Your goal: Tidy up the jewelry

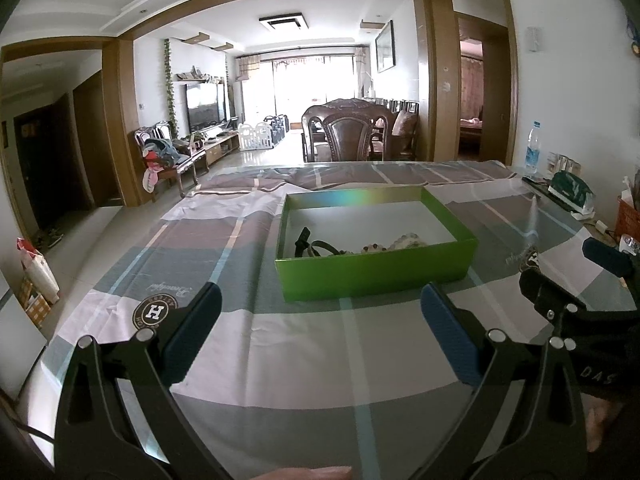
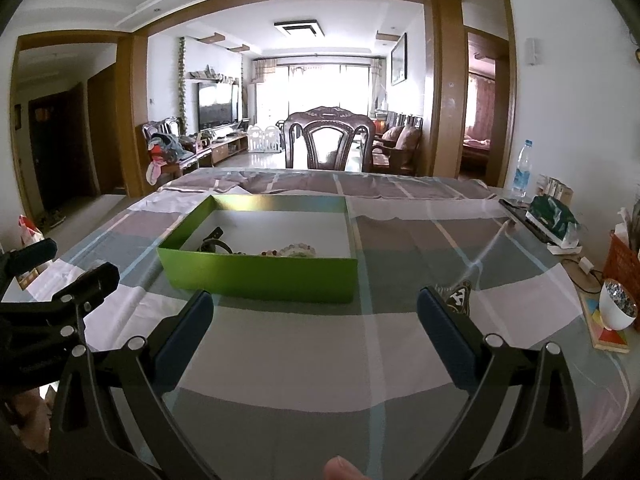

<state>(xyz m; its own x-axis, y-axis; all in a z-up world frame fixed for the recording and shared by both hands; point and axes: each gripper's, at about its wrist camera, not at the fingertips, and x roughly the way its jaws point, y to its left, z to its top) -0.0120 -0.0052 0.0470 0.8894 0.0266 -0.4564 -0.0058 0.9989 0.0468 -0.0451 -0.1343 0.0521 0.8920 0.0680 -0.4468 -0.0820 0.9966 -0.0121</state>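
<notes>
Green cardboard box [image 1: 376,276], one, rectangular, open-topped, white inside, standing on a plaid tablecloth [image 1: 320,360] of grey, mauve and white squares.

Contents, all against the box's near wall: one black strap-like band [image 1: 316,245], curled, with a loose end poking upward at the near-left corner; two beaded bracelets, one of darker mixed beads [image 1: 374,247] and one of pale beads [image 1: 408,240], just beside each other to the right of the band. Finer detail is hidden by the wall.

Grippers, two, black with blue finger pads:
- left gripper [image 1: 320,320], jaws spread wide, holding nothing, hovering short of the box's near wall;
- right gripper [image 2: 316,320], jaws likewise spread and empty, short of the same wall toward its right end.

Beyond the box: one dark carved wooden chair [image 2: 330,140]. Right of the box: one clear plastic water bottle [image 2: 522,172], one white cup [image 2: 618,308].
</notes>
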